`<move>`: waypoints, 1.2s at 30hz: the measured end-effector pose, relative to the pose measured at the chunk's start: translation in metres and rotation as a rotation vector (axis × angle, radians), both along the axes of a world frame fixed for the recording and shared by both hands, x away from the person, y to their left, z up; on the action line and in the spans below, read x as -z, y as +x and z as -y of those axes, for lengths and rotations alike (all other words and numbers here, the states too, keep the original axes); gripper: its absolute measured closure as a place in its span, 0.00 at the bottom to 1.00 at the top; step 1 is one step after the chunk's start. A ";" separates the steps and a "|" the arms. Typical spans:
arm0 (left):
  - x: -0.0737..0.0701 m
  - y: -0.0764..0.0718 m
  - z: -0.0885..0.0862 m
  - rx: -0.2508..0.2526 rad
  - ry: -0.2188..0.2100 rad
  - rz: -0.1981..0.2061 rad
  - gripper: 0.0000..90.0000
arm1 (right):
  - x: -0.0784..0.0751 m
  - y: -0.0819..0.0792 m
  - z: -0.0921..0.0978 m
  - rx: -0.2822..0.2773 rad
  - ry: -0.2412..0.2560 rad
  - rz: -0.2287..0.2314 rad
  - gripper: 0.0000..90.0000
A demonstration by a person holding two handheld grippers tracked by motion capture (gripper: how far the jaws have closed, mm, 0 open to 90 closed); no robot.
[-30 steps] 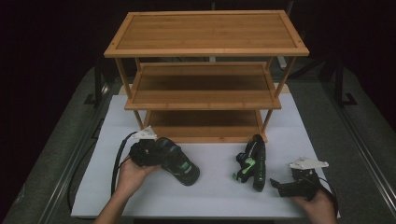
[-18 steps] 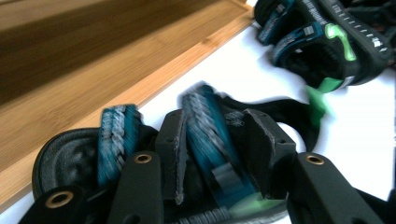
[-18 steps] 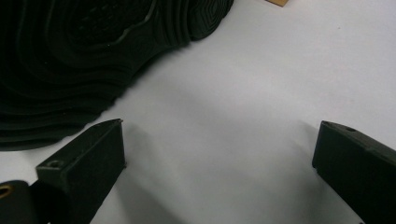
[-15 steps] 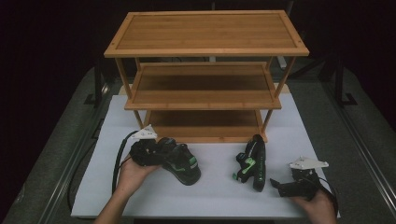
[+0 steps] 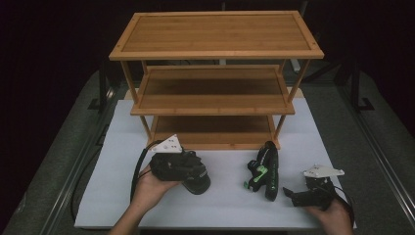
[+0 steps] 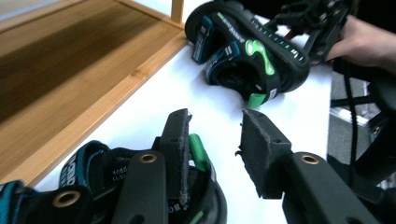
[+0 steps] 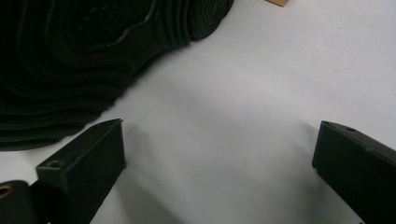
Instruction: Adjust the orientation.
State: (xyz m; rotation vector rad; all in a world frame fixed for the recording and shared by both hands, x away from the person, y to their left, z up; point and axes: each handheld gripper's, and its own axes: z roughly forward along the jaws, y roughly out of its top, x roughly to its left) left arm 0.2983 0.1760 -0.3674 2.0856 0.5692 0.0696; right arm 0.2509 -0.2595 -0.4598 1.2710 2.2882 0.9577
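On the white foam table sheet [image 5: 98, 196], in front of the three-tier bamboo shoe rack [image 5: 215, 88], we see two black sandals with green accents. One sandal [image 5: 195, 178] lies at seven o'clock of the rack, against our left gripper [image 5: 169, 164], whose jaws stand apart, holding nothing. The other sandal [image 5: 264, 171] lies on its side at five o'clock. Our right gripper [image 5: 293, 196] gapes wide beside its ridged sole. Both look light, with soft straps and stiffer soles; we'd pinch the sole edge or heel strap.
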 end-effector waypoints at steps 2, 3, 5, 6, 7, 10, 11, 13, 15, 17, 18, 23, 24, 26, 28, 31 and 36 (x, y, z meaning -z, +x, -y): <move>0.006 0.003 0.002 -0.011 0.007 -0.010 0.71 | 0.000 0.000 0.000 0.000 0.000 0.000 0.02; 0.006 0.003 0.002 -0.011 0.007 -0.010 0.72 | 0.000 0.000 0.000 0.000 0.000 0.000 0.02; 0.011 0.006 0.005 -0.012 0.011 -0.025 0.74 | 0.000 0.000 0.000 0.000 0.000 0.000 0.02; 0.014 0.007 0.007 0.002 0.017 -0.032 0.82 | 0.000 0.000 0.000 0.000 0.000 0.000 0.02; 0.014 0.007 0.007 0.002 0.017 -0.032 0.88 | 0.000 0.000 0.000 0.000 0.000 0.000 0.02; 0.015 0.006 0.007 0.007 0.017 -0.022 0.96 | 0.000 0.000 0.000 0.000 0.000 0.000 0.02; 0.013 0.005 0.007 0.009 0.027 -0.010 0.97 | 0.000 0.000 0.000 0.000 0.000 0.000 0.02; 0.012 0.004 0.006 0.014 0.031 -0.006 0.97 | 0.000 0.000 0.000 0.000 0.000 0.000 0.02; 0.011 0.003 0.006 0.015 0.033 -0.006 0.97 | 0.000 0.000 0.000 0.000 0.000 0.000 0.02; 0.009 0.003 0.003 0.015 0.028 -0.006 0.97 | 0.000 0.000 0.000 0.000 0.000 0.000 0.02; 0.006 0.001 -0.003 0.015 0.020 -0.012 0.97 | 0.000 0.000 0.000 0.000 0.000 0.000 0.02; -0.003 -0.007 -0.024 0.008 0.001 -0.021 0.98 | 0.000 0.000 0.000 0.002 0.002 -0.001 0.02; -0.003 -0.007 -0.024 0.008 0.001 -0.021 0.98 | 0.000 0.000 0.000 0.002 0.002 -0.001 0.02; -0.006 -0.013 -0.036 0.005 0.006 -0.018 0.98 | 0.000 0.000 0.000 0.001 0.002 -0.001 0.02; -0.008 -0.019 -0.045 0.000 0.005 -0.017 0.98 | 0.000 0.000 0.000 0.001 0.002 -0.001 0.02; -0.007 -0.025 -0.053 -0.008 0.003 -0.021 0.98 | 0.000 0.000 0.000 0.000 0.001 0.000 0.02; 0.001 -0.040 -0.076 -0.019 -0.001 -0.040 0.98 | 0.000 0.000 0.000 0.001 0.001 -0.001 0.02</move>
